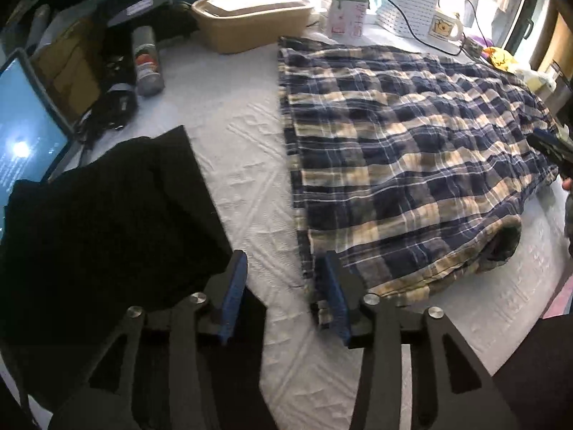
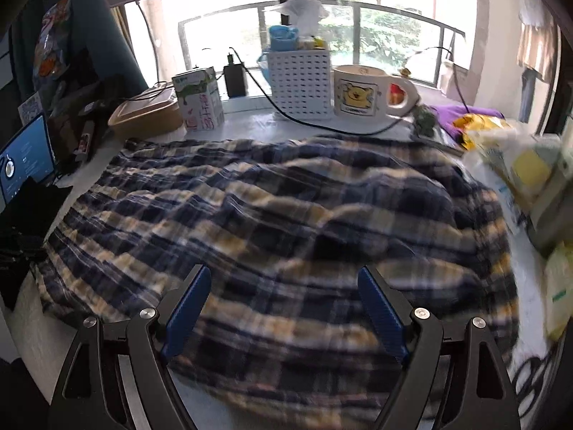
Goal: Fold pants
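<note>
Plaid pants (image 1: 404, 157): folded, flat on white surface (image 1: 247, 165). Left claw (image 1: 286, 279): spread, empty, at the near hem. Right claw (image 2: 284, 308): spread wide above the fabric, gripping nothing.

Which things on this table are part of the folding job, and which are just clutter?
Job: plaid pants, left gripper, right gripper, both with jaws open.

Lying about: black garment, laptop, spray can, tan box, carton, white basket, mug.
</note>
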Tool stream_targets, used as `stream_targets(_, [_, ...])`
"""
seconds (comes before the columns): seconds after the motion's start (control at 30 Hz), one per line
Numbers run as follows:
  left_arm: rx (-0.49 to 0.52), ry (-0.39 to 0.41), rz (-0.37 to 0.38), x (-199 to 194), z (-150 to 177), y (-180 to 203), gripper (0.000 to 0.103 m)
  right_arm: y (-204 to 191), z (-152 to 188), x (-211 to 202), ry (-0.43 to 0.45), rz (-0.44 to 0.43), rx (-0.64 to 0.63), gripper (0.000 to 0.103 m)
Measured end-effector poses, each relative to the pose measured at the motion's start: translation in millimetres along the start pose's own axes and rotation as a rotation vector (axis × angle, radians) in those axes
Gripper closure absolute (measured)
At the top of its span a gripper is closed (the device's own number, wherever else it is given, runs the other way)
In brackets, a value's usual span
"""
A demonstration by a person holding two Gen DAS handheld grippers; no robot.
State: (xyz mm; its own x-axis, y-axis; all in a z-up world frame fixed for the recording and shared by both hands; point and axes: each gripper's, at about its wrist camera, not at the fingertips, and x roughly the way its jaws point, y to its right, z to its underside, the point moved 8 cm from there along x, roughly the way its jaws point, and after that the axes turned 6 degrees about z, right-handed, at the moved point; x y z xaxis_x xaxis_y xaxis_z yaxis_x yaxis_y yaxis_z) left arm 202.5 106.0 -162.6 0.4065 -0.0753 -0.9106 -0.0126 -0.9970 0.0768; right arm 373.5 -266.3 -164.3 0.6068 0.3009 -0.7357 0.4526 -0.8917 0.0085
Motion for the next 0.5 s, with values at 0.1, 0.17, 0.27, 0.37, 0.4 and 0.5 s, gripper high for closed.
stream_targets(0.1, [0.019, 0.064, 0.006, -13, -10, 6, 0.060, 14, 10, -4, -0.012, 0.035, 0.031, 0.017])
stream_targets(0.17, [0.045, 0.117, 0.033, -22, -22, 16, 0.060, 24, 15, -9, -0.012, 0.050, 0.057, 0.017])
stream_targets(0.27, [0.102, 0.164, 0.097, -24, -40, 44, 0.060, 37, 20, -19, -0.002, 0.069, 0.086, 0.017])
stream_targets(0.37, [0.187, 0.175, 0.170, -18, -50, 87, 0.060, 46, 23, -28, 0.014, 0.083, 0.107, 0.017])
stream_targets(0.4, [0.227, 0.178, 0.196, -14, -53, 106, 0.060, 48, 25, -31, 0.016, 0.089, 0.111, 0.017])
stream_targets(0.5, [0.303, 0.165, 0.231, -1, -51, 140, 0.060, 53, 27, -38, 0.034, 0.076, 0.134, 0.018])
